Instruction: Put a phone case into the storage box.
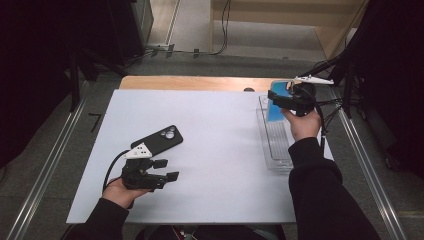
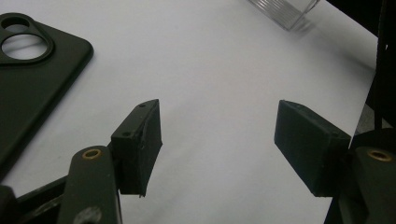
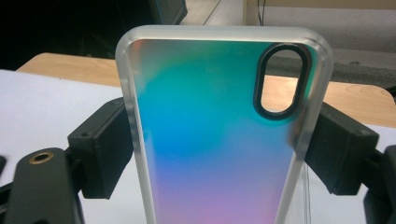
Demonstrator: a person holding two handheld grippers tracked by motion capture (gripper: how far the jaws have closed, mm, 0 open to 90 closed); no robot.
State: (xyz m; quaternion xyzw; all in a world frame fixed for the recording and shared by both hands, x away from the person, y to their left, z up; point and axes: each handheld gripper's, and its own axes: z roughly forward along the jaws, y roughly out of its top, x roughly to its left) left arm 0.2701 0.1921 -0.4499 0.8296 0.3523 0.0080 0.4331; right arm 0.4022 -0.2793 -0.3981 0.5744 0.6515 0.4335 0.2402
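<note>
The iridescent blue-to-pink phone case with a frosted clear rim [image 3: 219,140] is clamped by its two long edges between the jaws of the right gripper [image 1: 292,100], and it is held above the far end of the clear plastic tray [image 1: 278,150] at the right side of the white table sheet [image 1: 220,130]. The oval camera cutout is seen in the right gripper view. The left gripper [image 2: 219,140] is held wide open, with nothing between its jaws, over bare sheet. The black phone case with round camera openings [image 1: 157,140] lies flat just beside it.

Left gripper [image 1: 167,170] rests low, jaws wide apart; right gripper [image 1: 278,97] (raised) is clamped.
</note>
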